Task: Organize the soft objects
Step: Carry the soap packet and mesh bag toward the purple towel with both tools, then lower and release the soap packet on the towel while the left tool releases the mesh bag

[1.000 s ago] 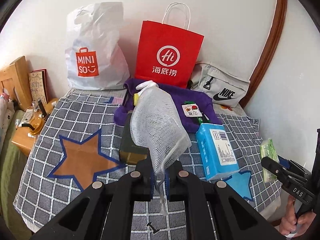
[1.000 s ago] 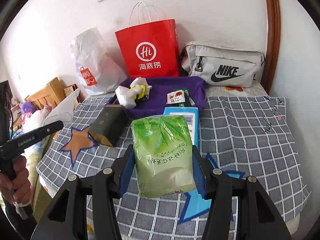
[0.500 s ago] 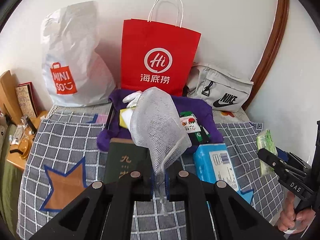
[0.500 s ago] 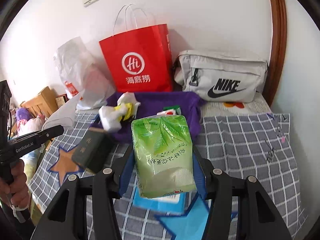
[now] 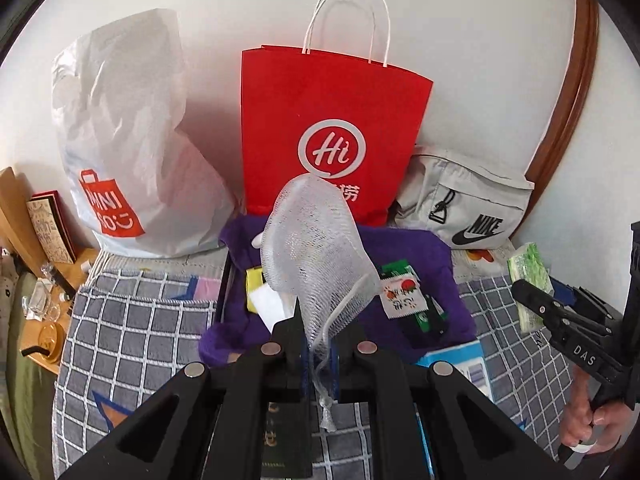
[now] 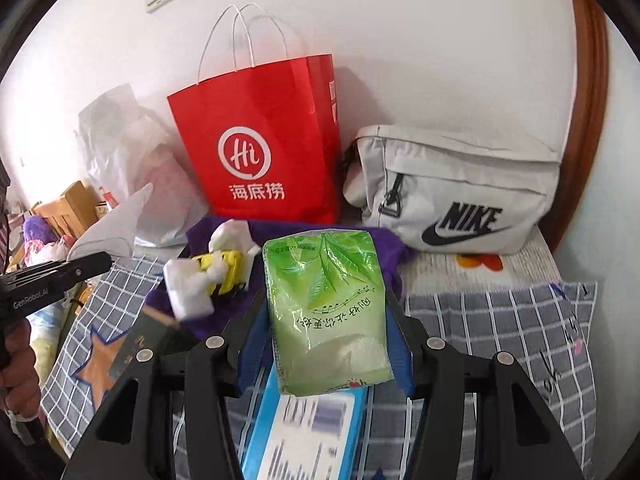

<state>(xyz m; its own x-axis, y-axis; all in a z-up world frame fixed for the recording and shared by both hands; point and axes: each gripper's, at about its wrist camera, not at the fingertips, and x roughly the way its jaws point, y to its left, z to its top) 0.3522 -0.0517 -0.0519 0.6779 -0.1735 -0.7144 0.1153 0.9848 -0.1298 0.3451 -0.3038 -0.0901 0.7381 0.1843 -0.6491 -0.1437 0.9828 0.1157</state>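
Note:
My left gripper (image 5: 316,344) is shut on a white mesh pouch (image 5: 316,248) and holds it up above the purple cloth (image 5: 420,252). My right gripper (image 6: 328,316) is shut on a green tissue pack (image 6: 326,312) and holds it above a blue tissue box (image 6: 308,428); the pack also shows in the left wrist view (image 5: 528,284). On the purple cloth (image 6: 368,240) lie a white and yellow soft toy (image 6: 208,276) and small packets (image 5: 402,296). A red paper bag (image 5: 332,136) stands behind the cloth and also shows in the right wrist view (image 6: 264,148).
A white Miniso plastic bag (image 5: 132,148) stands at the back left and a grey Nike pouch (image 6: 452,196) at the back right against the wall. A dark green box (image 6: 140,344) lies on the checked bedspread (image 5: 132,336). A wooden bedside table (image 5: 44,332) is at the left.
Both grippers have moved forward toward the red bag and the wall, each still holding its object. The purple cloth and bags now look closer and larger.

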